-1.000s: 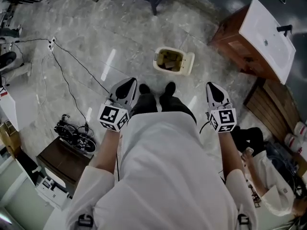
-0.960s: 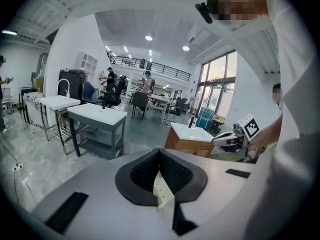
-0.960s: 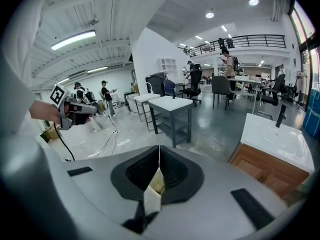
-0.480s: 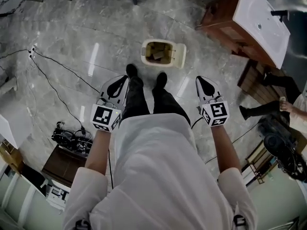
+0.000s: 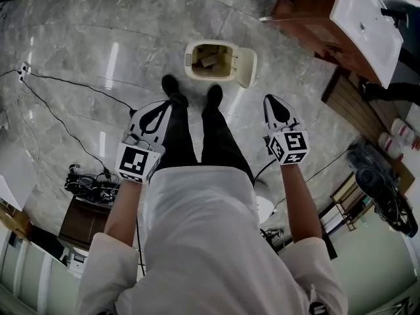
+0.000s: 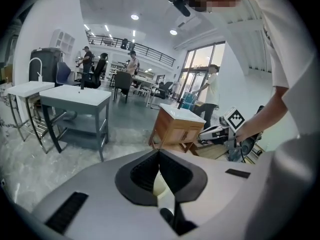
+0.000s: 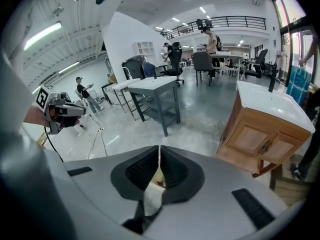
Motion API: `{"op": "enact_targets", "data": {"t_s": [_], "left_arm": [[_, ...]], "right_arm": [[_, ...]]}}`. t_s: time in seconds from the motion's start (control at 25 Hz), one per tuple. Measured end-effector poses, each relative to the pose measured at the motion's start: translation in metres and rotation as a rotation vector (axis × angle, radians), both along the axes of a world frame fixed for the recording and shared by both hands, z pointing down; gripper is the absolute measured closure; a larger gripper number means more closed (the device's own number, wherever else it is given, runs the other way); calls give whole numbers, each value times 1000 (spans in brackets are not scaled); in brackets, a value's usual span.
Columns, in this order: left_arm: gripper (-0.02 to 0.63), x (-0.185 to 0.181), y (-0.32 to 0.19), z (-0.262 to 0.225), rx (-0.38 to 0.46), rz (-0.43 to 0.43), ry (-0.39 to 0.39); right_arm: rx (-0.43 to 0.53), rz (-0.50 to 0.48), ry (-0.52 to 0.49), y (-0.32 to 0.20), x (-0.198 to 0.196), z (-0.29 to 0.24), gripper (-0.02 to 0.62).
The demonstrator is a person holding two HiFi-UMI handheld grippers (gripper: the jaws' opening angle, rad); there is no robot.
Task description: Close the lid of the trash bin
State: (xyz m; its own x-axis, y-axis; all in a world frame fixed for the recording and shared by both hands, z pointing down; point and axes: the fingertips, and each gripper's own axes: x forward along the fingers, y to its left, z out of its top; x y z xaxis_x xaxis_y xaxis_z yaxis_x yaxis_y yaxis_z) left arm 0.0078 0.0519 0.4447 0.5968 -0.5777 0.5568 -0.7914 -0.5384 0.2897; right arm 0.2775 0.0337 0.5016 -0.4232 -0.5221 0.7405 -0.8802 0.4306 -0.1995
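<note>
A cream trash bin stands on the marble floor ahead of the person's shoes, with scraps inside. Its lid is swung open and hangs at the bin's right side. My left gripper is shut and empty, held at waist height short of the bin and to its left. The right gripper is also shut and empty, short of the lid and to its right. In the left gripper view the jaws meet at their tips, with a cream sliver showing below them. The right gripper view shows the same.
A wooden cabinet with a white sink top stands at the right, close to the bin. Cables cross the floor at the left, ending in a coil on a dark box. A grey table stands further off.
The person has stepped toward the bin, which now lies closer to the shoes and higher in the view. Both grippers stay shut and level.
</note>
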Motion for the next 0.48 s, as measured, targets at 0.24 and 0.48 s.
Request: {"op": "enact_targets", "data": {"t_s": [0.24,0.48], "left_arm": [[589,-1,-7,29,-35,11,10],[588,0,-9,59,-78,9,22]], "right_arm": [[-98,61,3,-4,7,66,563],[-190,71,24,-7,13,131,563]]}}
